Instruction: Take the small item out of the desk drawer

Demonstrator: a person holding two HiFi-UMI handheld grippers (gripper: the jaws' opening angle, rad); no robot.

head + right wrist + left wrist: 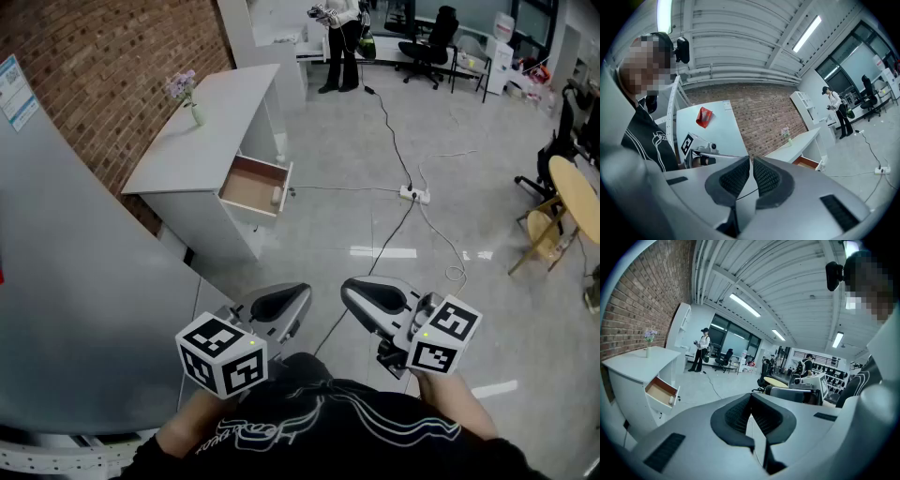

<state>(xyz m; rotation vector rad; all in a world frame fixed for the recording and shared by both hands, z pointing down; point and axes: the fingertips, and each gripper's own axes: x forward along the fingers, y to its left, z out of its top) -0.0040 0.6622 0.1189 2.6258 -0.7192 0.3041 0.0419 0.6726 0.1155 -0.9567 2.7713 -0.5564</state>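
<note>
— Any writing to read?
— The poster (13,91) and the shirt's script are too small.
— The hands?
— Left gripper (283,302) and right gripper (373,296) are held close to the chest, each with jaws pressed together, empty.
— The item?
— A small pale item (276,196) lies in the white worktop's (211,117) open drawer (248,183), well away. I can't tell its kind.
</note>
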